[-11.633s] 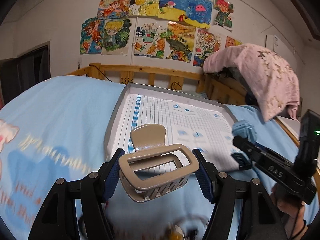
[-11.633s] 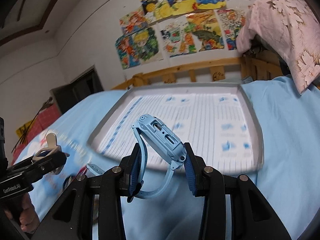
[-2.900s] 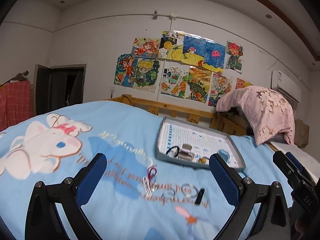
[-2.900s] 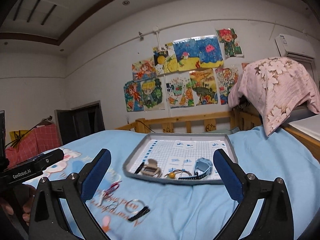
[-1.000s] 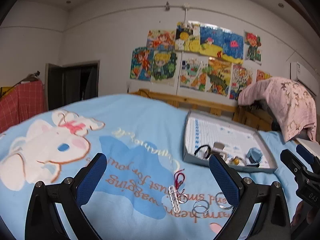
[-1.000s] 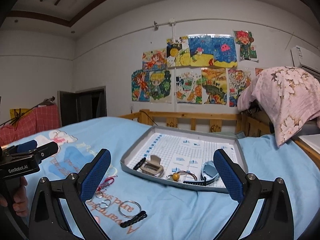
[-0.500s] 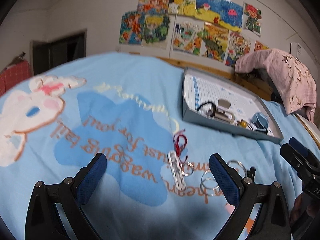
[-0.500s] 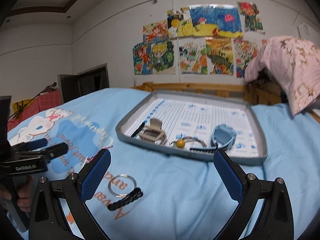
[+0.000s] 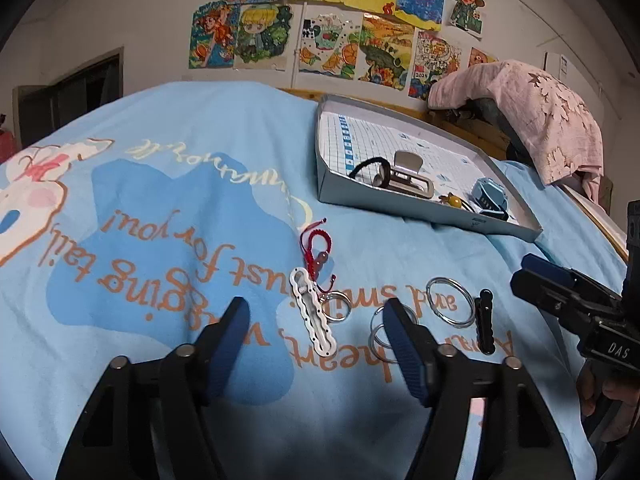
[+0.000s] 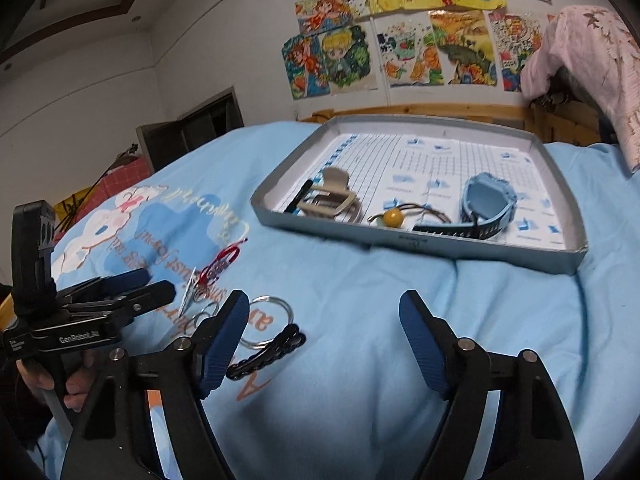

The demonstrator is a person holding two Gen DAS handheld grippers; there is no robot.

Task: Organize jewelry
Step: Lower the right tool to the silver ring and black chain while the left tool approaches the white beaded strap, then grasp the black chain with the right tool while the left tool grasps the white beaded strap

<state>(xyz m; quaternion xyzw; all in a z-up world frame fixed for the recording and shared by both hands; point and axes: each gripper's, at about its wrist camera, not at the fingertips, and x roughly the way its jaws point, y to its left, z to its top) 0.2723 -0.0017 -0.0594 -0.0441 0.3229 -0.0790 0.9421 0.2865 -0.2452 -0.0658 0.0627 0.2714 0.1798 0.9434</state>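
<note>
My left tongs (image 9: 316, 322) are closing, with nothing pinched yet. The white clip (image 9: 314, 312) lies between their tips on the blue blanket (image 9: 160, 208), and silver rings (image 9: 446, 300) sit just right of them. My right tongs (image 10: 322, 320) are closing too, on nothing. The black clip (image 10: 266, 354) lies just inside their left tip. The tray (image 10: 420, 240) sits farther ahead.

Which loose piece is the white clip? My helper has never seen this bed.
Find the grey tray on the blue bedsheet. On the sheet in front of it, below the red cord bracelet, lies the long white wavy-edged hair clip; its neighbours are metal rings.
</note>
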